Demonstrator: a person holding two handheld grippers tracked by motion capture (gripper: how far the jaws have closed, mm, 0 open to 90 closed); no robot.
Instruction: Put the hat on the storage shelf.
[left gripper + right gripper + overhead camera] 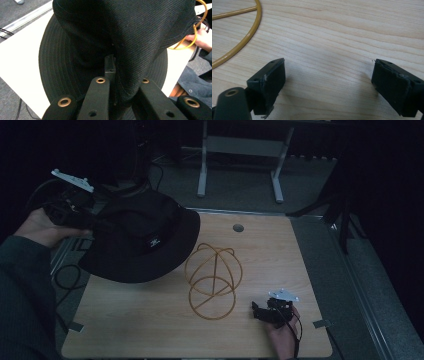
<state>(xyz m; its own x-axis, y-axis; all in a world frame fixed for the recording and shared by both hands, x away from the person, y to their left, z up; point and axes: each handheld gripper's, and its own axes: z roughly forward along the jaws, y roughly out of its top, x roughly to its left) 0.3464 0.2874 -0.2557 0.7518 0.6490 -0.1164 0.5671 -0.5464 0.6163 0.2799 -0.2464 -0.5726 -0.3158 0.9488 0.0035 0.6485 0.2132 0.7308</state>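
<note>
The left tongs (pixel 92 222) were clamped on a fold of cloth at the crown of a black bucket hat (pixel 145 237), and the left gripper view showed the jaws pinched together with that fabric (pixel 140 45) bunched between them. The hat was held up over the far left corner of the worktop (pixel 280 265), its brim tilted and reaching partly past the edge, just beside a yellow wire hat stand (pixel 212 280) that stood bare near the middle. So the pick-up looked done, while setting the hat over the stand was, by my reading, not yet done: the hat needed to be carried across and lowered onto the wire dome. The right tongs (pixel 256 310) rested low on the worktop near the stand's base ring (pixel 242 42), jaws standing wide apart with nothing between them, perhaps ready to steady the stand.
</note>
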